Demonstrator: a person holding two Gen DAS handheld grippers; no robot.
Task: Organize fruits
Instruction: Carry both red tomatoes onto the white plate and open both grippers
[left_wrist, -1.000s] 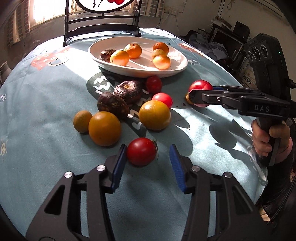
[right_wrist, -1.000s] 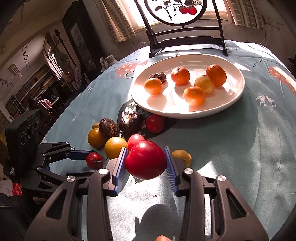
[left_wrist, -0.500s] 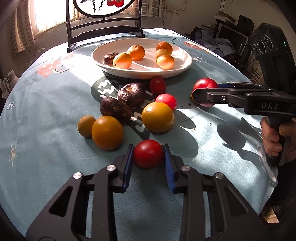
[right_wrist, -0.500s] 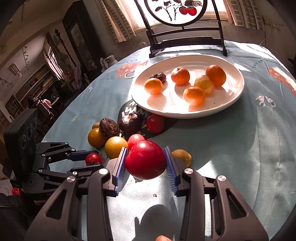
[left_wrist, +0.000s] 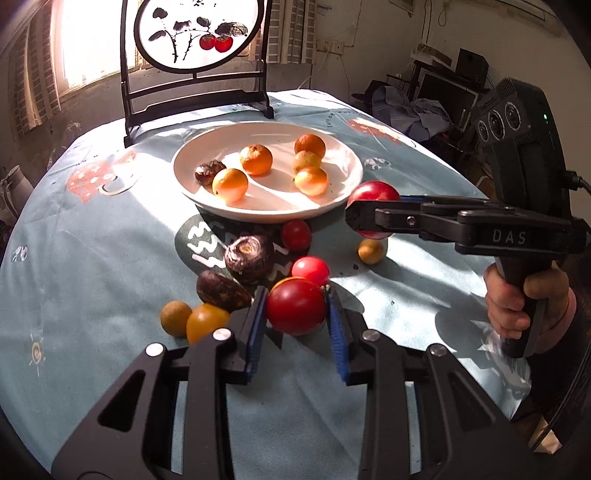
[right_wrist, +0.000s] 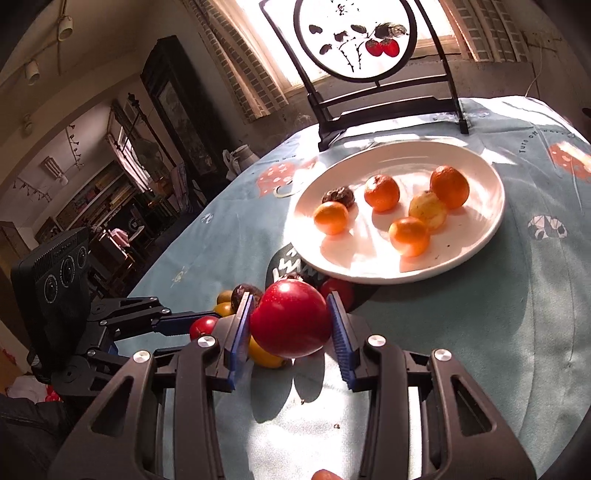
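Note:
My left gripper (left_wrist: 296, 308) is shut on a red tomato (left_wrist: 295, 305) and holds it above the table. My right gripper (right_wrist: 290, 321) is shut on a larger red apple (right_wrist: 290, 319), lifted near the front rim of the white plate (right_wrist: 487, 177). The plate (left_wrist: 343, 155) holds several oranges (left_wrist: 256, 159) and one dark fruit (left_wrist: 208, 172). Loose on the blue cloth in front of the plate lie two dark fruits (left_wrist: 250, 253), two small red tomatoes (left_wrist: 310, 268), an orange (left_wrist: 205, 321) and small yellow-brown fruits (left_wrist: 370, 251).
A black stand with a round painted panel (left_wrist: 192, 35) rises behind the plate. The round table's edge curves close on the left and right. The right hand and its gripper body (left_wrist: 517, 206) reach in from the right in the left wrist view.
My left gripper closed on the red tomato and lifted it off the table, toward the plate. My right gripper rose and moved forward with the apple still held.

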